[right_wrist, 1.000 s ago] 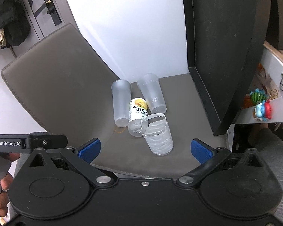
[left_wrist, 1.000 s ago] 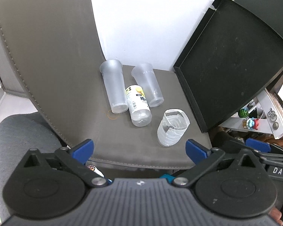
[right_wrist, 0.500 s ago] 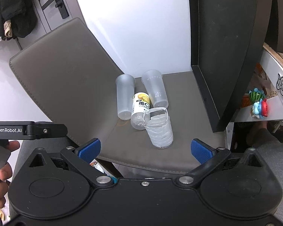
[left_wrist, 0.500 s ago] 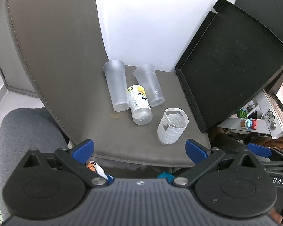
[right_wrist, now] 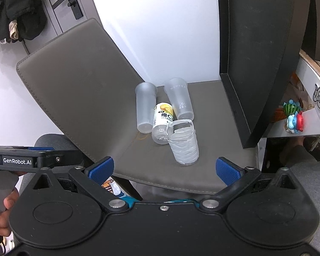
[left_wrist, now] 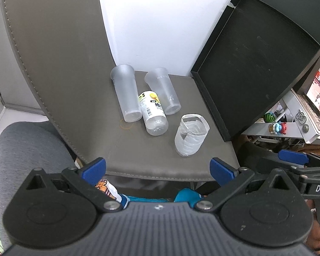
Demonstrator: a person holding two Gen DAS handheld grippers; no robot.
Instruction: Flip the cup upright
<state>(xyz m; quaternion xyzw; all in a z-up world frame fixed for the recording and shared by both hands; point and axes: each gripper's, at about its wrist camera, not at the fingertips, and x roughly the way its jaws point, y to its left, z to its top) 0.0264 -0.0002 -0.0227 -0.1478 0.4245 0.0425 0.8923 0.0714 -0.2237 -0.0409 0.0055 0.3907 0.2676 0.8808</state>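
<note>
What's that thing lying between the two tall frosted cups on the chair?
A small clear bottle with a yellow label, lying on its side between the left frosted cup and the right frosted cup on the chair seat. Both wrist views show it.

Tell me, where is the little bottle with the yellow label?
The vitamin drink bottle lies on its side on the grey chair seat, mid-frame in both views, between the two frosted cups, its far end hidden from view.
</note>
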